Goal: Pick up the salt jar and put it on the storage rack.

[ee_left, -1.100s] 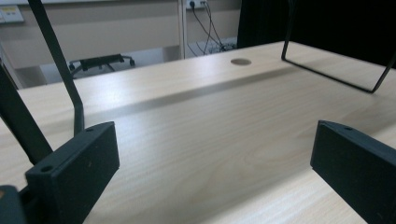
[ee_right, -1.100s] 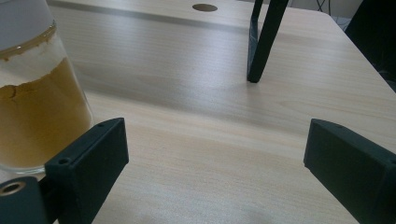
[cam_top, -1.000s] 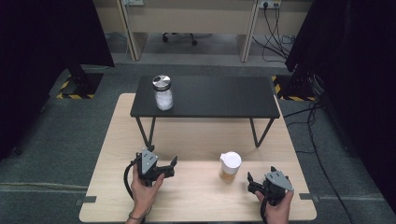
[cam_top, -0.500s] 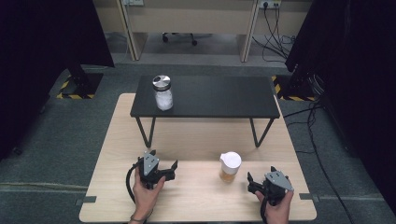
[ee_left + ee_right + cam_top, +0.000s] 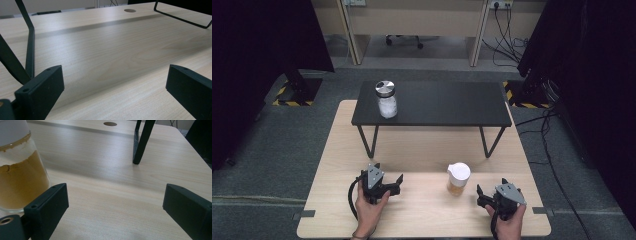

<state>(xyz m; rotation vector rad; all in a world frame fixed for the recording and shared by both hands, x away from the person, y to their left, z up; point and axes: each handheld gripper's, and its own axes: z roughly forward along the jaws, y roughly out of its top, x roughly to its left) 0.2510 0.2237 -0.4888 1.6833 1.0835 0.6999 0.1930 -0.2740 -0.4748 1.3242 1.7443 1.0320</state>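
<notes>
My pale wooden bench [image 5: 422, 150] carries a black side table [image 5: 437, 102] bearing a silver-lidded jar [image 5: 386, 99]. Nearer me stands a white-lidded glass jar [image 5: 458, 178] of ochre powder, just beside my right gripper [image 5: 486, 196]. My left gripper [image 5: 389, 182] and right both rest with fingers spread, empty.

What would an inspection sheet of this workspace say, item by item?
Surface: pale wooden table, with a small black table standing on it.
Job's things: jar with a white lid, holding brownish powder, on the wood; jar with a metal lid, white contents, on the black table.
Clutter: nothing seen.
Grippers: left tool and right tool both open, hand-held, holding nothing.
Cables: a black cable loops from the left tool; floor cables at right.
Surroundings: grey carpet, dark curtains, desks behind.
</notes>
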